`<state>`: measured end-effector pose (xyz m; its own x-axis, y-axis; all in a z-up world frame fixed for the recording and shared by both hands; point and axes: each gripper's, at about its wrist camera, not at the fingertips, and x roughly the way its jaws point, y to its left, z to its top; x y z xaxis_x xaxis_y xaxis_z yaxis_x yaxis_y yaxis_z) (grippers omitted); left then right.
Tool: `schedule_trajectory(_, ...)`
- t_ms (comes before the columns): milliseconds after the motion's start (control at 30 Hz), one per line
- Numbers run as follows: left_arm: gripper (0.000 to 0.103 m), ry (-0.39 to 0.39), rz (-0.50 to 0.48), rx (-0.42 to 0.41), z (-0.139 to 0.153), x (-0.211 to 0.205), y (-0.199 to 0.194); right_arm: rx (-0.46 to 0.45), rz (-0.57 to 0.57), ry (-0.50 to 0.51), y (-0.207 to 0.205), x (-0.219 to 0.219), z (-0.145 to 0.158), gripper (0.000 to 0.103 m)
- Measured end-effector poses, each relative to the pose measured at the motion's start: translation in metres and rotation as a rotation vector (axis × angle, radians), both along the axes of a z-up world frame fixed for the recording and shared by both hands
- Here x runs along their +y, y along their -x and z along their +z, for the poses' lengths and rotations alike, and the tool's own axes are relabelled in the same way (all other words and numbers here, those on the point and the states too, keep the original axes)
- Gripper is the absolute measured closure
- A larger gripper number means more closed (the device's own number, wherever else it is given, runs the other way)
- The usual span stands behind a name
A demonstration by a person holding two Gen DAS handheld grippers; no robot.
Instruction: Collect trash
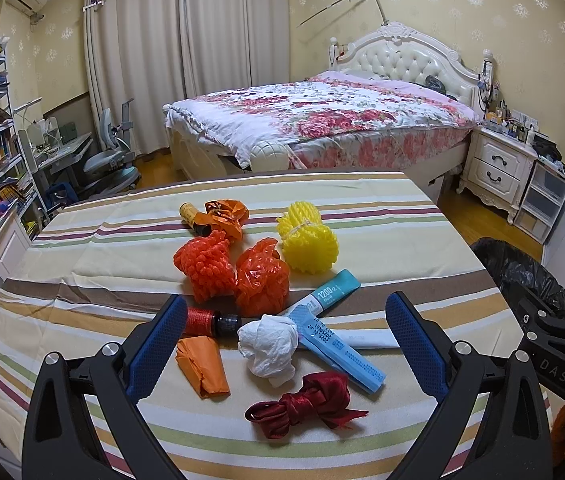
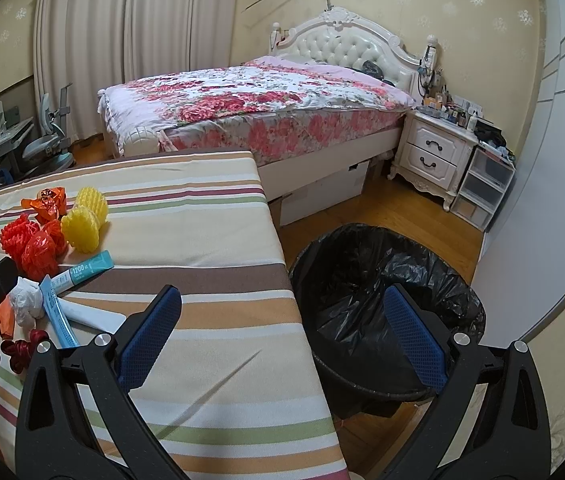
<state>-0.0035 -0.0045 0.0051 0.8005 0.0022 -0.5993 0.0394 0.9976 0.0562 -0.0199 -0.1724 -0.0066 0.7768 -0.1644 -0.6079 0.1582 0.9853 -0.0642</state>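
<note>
Left wrist view: I'm holding the left gripper [image 1: 286, 344] spread wide over the white tissue wad [image 1: 268, 346] on the striped table [image 1: 82, 264]. Right gripper [image 2: 282, 340], also spread, is hanging empty; lined bin [image 2: 382, 280] at three o'clock. I'd descend straight, pinching the wad alone.

Black tongs [image 1: 286, 336] with blue textured pads [image 1: 160, 350].
</note>
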Motion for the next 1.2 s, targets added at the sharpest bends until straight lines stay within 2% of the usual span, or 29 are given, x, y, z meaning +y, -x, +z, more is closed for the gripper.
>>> schedule_trajectory(467,0.006,0.0,0.001,0.004,0.0,0.0,0.0,0.003,0.0,0.003,0.0,0.0,0.001,0.004)
schedule_trajectory(600,0.006,-0.001,0.007,0.018,-0.003,0.002,0.002,0.01,0.014,0.0,0.003,-0.002,0.0,0.004)
schedule_trajectory(633,0.007,-0.002,0.012,0.021,-0.015,0.004,0.007,0.013,0.021,-0.002,0.004,-0.002,0.0,0.004)
schedule_trajectory(933,0.007,0.017,0.091,0.079,-0.03,0.05,0.017,0.046,0.089,0.003,0.005,0.02,-0.008,0.005)
schedule_trajectory(1033,0.007,0.013,0.102,0.093,-0.035,0.06,0.02,0.06,0.108,0.003,0.003,0.026,-0.009,0.011)
schedule_trajectory(1200,0.007,0.015,0.098,0.106,-0.038,0.063,0.019,0.069,0.115,0.005,0.0,0.032,-0.011,0.011)
